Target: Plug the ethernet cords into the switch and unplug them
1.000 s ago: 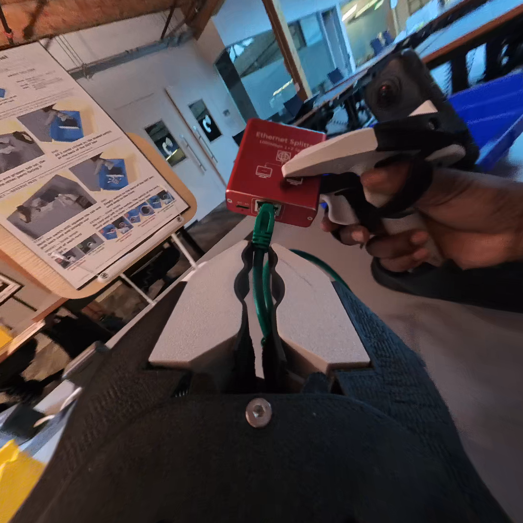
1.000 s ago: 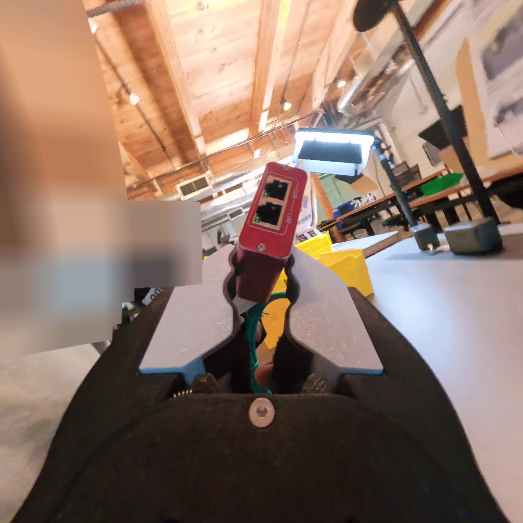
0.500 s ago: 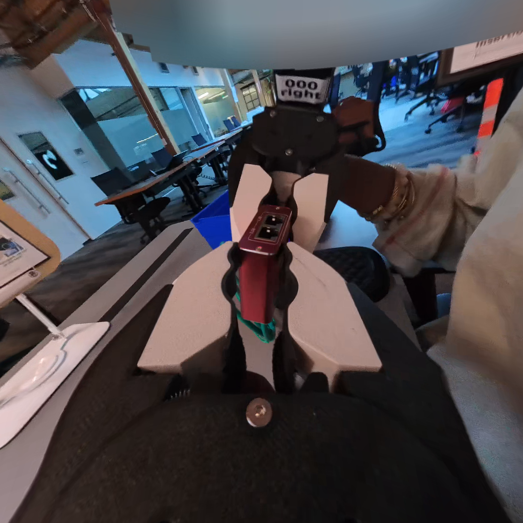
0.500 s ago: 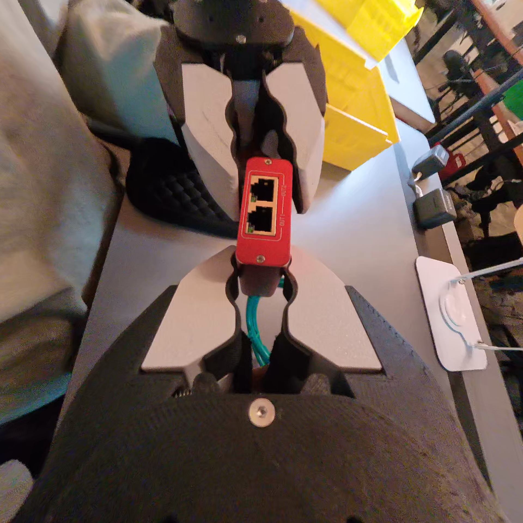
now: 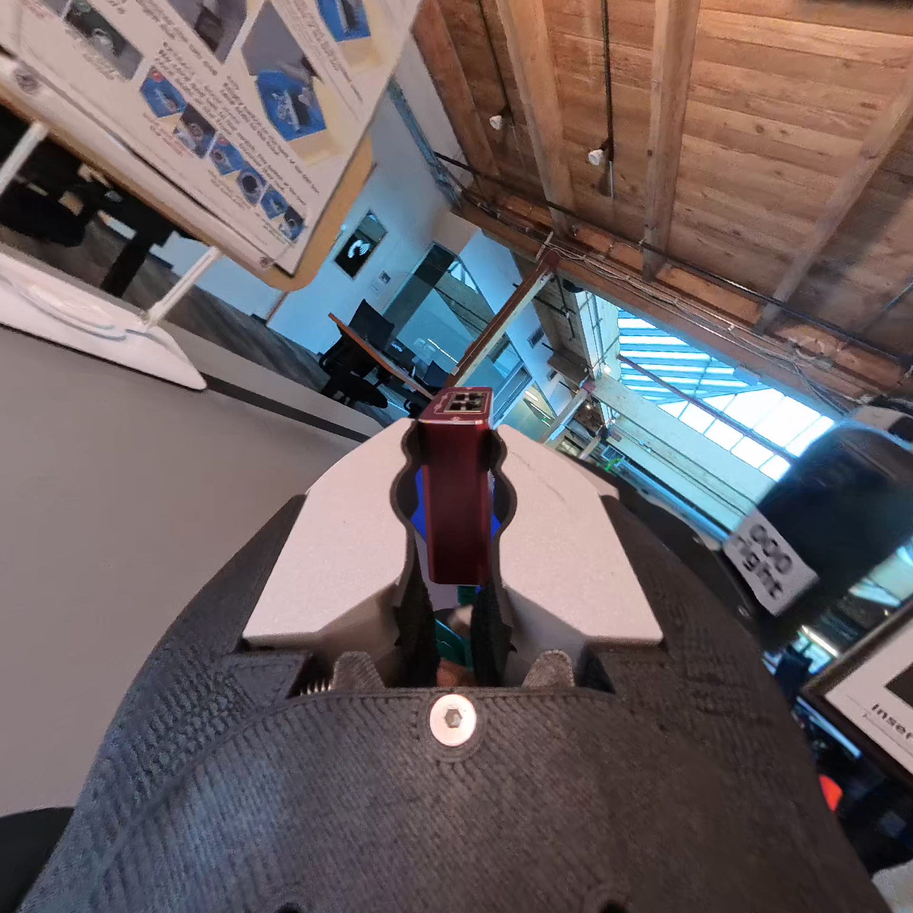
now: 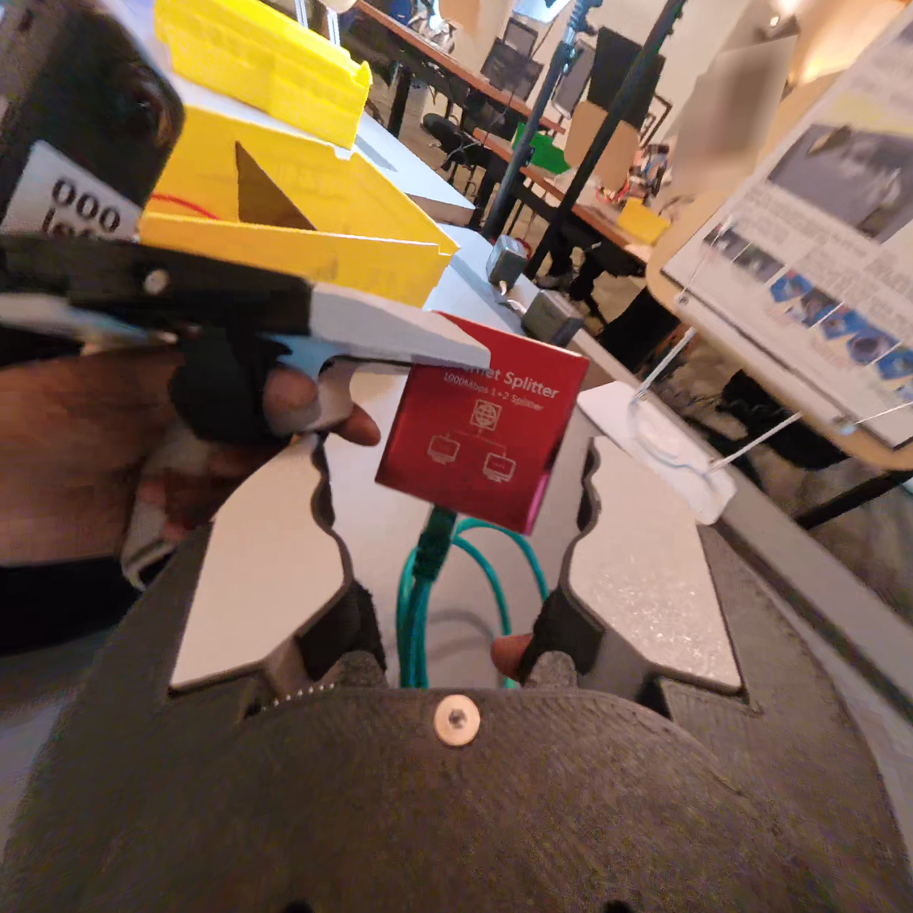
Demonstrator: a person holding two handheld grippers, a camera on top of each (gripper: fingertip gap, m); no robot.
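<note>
- The small red metal switch box [image 5: 457, 499] sits at the centre of the left wrist view, standing on end between the grey fingers of the left gripper [image 5: 453, 444], which is clenched on its narrow sides; its two-port face points up and away.
- In the right wrist view the same red box [image 6: 481, 430] hangs mid-frame, broad printed face toward the camera, with the left gripper's grey finger [image 6: 395, 333] reaching in from the left and covering its upper left corner.
- A green ethernet cord [image 6: 435, 538] is plugged into the box's lower edge and loops down between the right gripper's fingers.
- The right gripper [image 6: 457, 464] is released, jaws wide apart, the box and cord lying in the gap without touching either finger.
- A hand [image 6: 99, 444] holds the left gripper's handle at the left edge.
- Yellow plastic bins [image 6: 296, 197] sit on the grey table [image 6: 459, 291] in the upper left.
- An instruction sheet on a wooden board [image 6: 815, 247] stands at the upper right.
</note>
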